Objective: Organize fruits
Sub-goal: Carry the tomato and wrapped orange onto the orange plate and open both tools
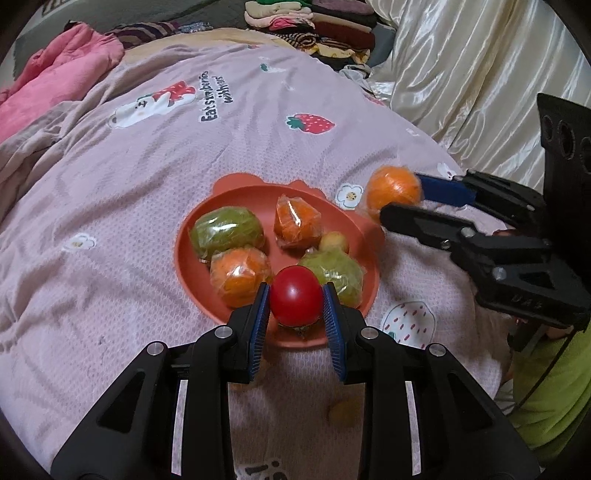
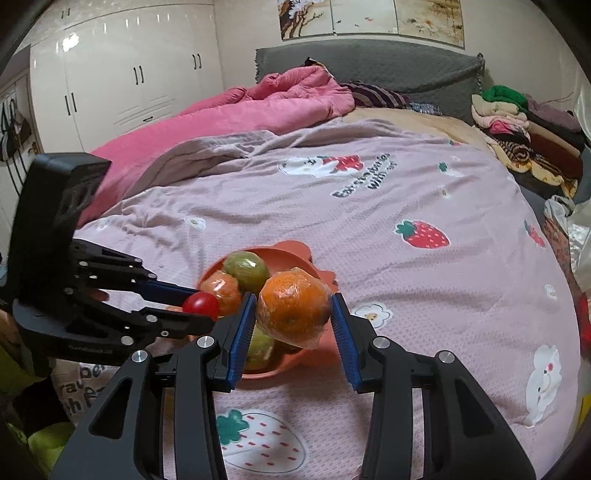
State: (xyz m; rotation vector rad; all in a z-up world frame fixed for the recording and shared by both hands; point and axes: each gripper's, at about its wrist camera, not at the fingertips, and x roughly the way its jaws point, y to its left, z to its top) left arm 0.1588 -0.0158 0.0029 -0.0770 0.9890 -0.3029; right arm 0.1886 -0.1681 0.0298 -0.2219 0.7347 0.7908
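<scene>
Both fingers grasp fruit: left gripper (image 1: 295, 295) a glossy red tomato (image 1: 295, 295), right gripper (image 2: 294, 312) a seemingly plastic-wrapped orange (image 2: 294, 308).

The left wrist view looks steeply down, close over the plate (image 1: 192, 273) on the bed (image 1: 129, 184), facing the folded clothes (image 1: 325, 26). The right wrist view sits lower, looking across toward the wardrobe (image 2: 122, 77). Both share the plate (image 2: 295, 251) and each other's gripper.
</scene>
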